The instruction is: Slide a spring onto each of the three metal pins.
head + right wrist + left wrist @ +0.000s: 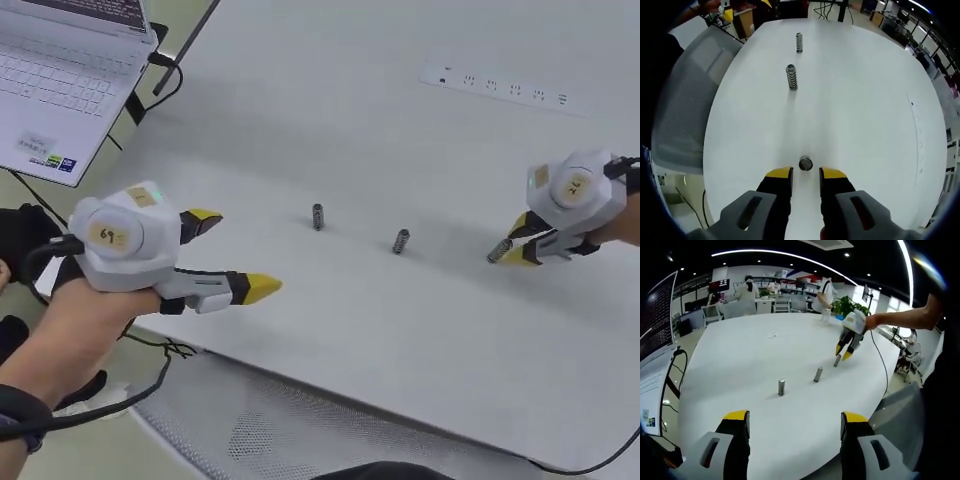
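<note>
Two springs stand upright on the white table [330, 110]: one [318, 216] near the middle and one [401, 241] to its right; the left gripper view shows them too [781, 387] [818, 374]. A third spring [499, 250] leans at the tips of my right gripper [520, 247]. In the right gripper view I see this spring [805, 163] end-on, just ahead of the narrow gap of that gripper [806, 174], untouched by the fingers. My left gripper [235, 252] hovers wide open at the table's near left edge, holding nothing [795, 422]. The pins are hidden.
An open laptop [60, 80] sits at the far left with cables beside it. A white power strip [500, 87] lies at the back right. A grey mesh chair back [270, 430] stands under the table's near edge. People and desks are in the far background.
</note>
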